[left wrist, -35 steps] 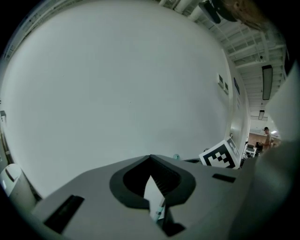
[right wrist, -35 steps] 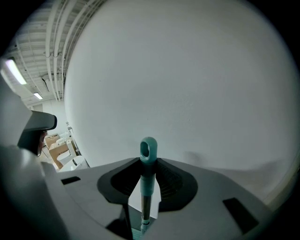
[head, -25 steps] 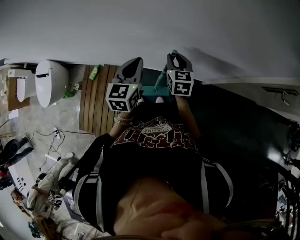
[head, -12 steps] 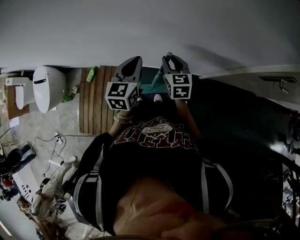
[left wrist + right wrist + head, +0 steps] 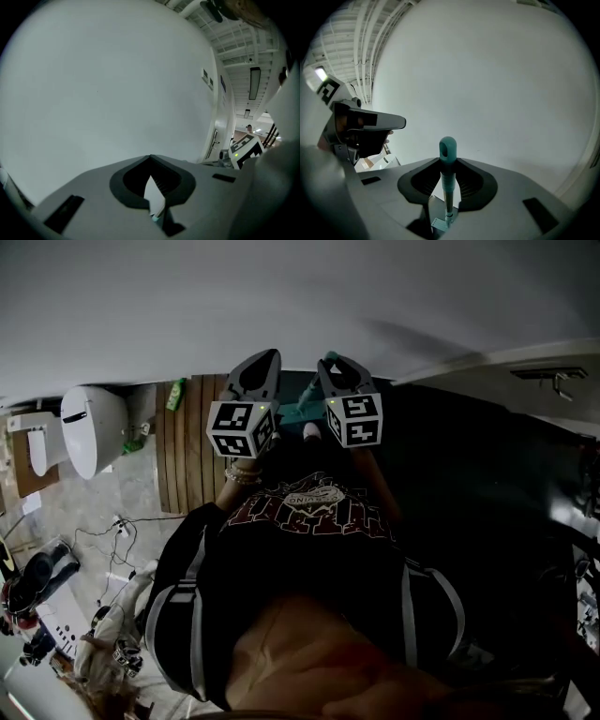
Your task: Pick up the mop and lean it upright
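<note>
Right gripper point(image 5: 448, 163) holds the mop point(image 5: 446, 151) near its top. The blue-green handle stands straight up between the two jaws, at six o'clock in the right gripper view, and the jaws sit snug on it. Left gripper point(image 5: 150, 164) has its jaws pinched together with nothing in them, and only a tiny blue-green bit peeks through the slit low down. I think the mop is long, stiff and light, with most of its weight down at the head, so the top can swing about. The handle looks smooth and may slip, so a firm hold on the thick blue-green grip seems best. A second hold lower on the thin pole would help steady it. The right gripper view shows the hole in the handle tip and the pole running down to the mop head point(image 5: 435, 224) far below. The head view hides most of that behind the grippers, but it shows the room: a white toilet point(image 5: 89, 423) at nine o'clock, a wooden slat mat point(image 5: 192, 442) at ten o'clock, and the plain wall point(image 5: 281, 296) at twelve o'clock.
</note>
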Available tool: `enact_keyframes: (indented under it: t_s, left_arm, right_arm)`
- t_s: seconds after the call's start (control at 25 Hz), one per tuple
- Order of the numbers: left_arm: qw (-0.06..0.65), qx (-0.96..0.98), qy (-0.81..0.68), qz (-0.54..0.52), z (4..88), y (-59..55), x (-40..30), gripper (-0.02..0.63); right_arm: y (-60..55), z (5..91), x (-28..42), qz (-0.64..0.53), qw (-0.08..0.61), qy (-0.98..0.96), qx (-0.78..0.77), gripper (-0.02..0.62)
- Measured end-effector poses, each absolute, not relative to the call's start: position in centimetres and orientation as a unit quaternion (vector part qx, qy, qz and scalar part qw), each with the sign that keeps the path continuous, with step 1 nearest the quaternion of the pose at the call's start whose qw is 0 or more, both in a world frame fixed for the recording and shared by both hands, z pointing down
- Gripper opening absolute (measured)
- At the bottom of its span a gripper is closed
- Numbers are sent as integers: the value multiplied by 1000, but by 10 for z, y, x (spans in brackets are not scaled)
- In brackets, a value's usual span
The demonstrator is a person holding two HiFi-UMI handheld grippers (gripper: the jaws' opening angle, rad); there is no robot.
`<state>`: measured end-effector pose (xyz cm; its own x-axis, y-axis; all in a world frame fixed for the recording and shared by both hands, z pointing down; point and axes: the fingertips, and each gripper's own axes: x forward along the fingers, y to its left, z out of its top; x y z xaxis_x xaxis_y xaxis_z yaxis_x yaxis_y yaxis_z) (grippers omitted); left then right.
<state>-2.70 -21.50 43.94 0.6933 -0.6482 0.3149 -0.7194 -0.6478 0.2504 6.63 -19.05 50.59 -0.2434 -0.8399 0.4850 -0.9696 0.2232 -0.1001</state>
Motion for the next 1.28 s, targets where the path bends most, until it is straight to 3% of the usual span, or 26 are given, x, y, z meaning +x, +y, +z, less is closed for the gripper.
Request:
enact_keyframes:
  t_s: [1.28]
  left_arm:
    - [174, 913, -354, 103, 444, -195, -3, 46]
  right_arm:
    - [-141, 504, 64, 192, 170, -777, 576, 113]
